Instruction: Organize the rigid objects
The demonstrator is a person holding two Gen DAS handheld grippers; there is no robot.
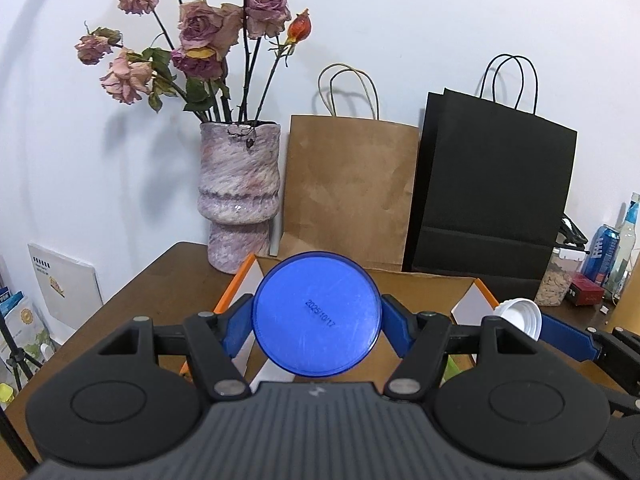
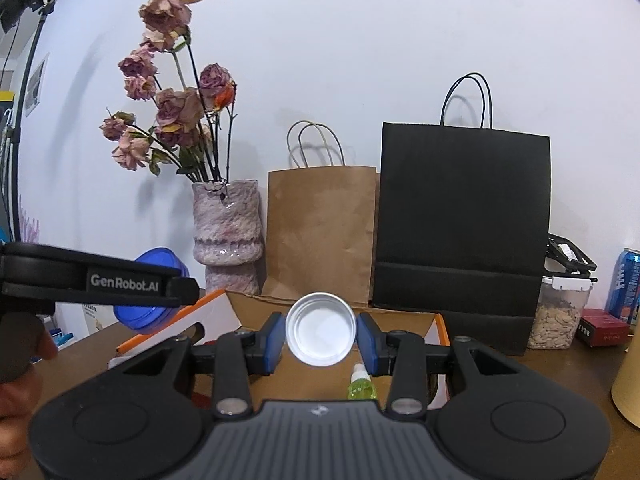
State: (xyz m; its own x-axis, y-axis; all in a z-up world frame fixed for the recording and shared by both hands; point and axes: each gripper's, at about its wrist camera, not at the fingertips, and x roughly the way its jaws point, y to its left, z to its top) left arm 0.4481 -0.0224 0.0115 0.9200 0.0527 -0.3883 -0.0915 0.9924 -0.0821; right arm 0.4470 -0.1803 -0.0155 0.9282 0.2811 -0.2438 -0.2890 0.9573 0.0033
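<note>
The left gripper (image 1: 316,320) is clenched on a blue lid (image 1: 317,314), its blue pads pinching the rim from both sides so the flat face, stamped with a date, tilts back toward the camera. Just to its right the right gripper (image 2: 321,334) grips a white cap (image 2: 321,329) the same way, by the edges, hollow side facing back. Both are held up over an open cardboard box (image 2: 256,312) with orange-edged flaps, which looks to me like the place these hard bits are meant to go; gripping by the rim should let each drop flat once the fingers part. Down inside the box, near its right side, lies a small green spray bottle (image 2: 362,384). Beyond the box, against the white wall, stand a mottled pink vase (image 1: 239,196) of dried roses on the left, a brown paper bag (image 1: 348,188) in the middle and a black paper bag (image 1: 492,184) on the right. All of it sits on a brown wooden table (image 1: 160,280).
</note>
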